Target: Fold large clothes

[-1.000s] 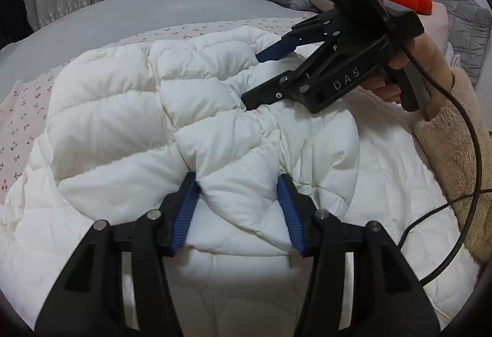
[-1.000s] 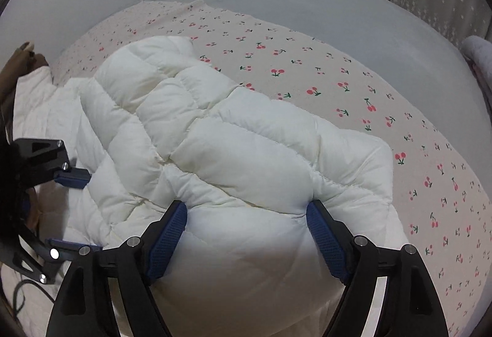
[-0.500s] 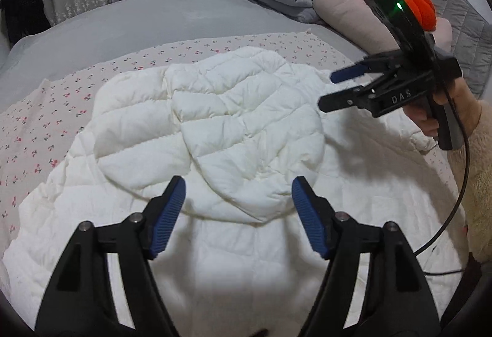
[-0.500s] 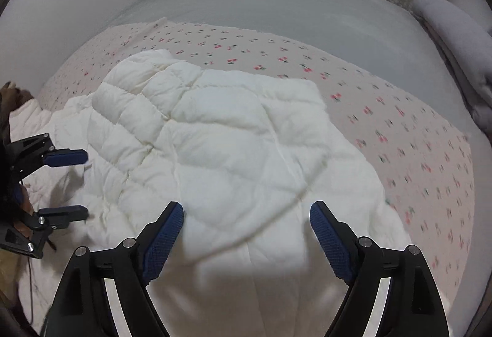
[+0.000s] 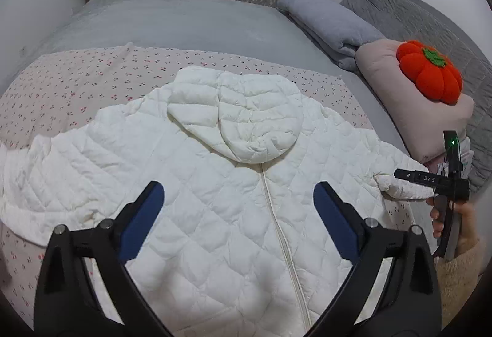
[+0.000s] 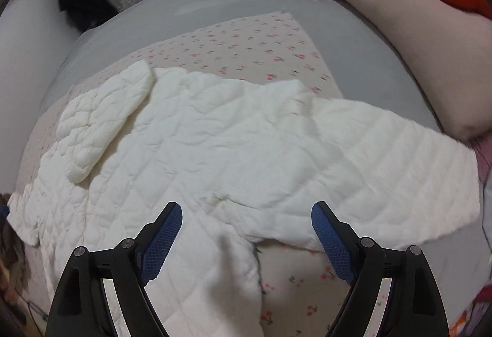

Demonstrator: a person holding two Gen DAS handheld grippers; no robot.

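A: From the left wrist, what is going on?

B: The left hand-held gripper (image 5: 238, 204) is hanging above the jacket (image 5: 233, 214), its jaws having just been opening; they are standing wide now with nothing between them. A second ago they were pinching the puffy hood (image 5: 240, 115). Now the hood is lying folded down over the collar, above the zip (image 5: 283, 232). The jacket is lying spread across the cherry-print sheet (image 5: 61, 84) on the bed (image 5: 184, 20). The right hand-held gripper (image 5: 399, 174) is reaching toward the cuff by the bed's right edge, near the pillow (image 5: 409, 109).

A: And the right wrist?

B: The right hand-held gripper (image 6: 246, 229) is also hanging open and empty, its jaws having been widening slightly. It was over the hood before; now it is looking down on the right sleeve (image 6: 384, 170), stretched toward the pillow (image 6: 399, 38).

A: Meaning?

B: The hood fold is looking done. I am guessing the sleeve is coming next.
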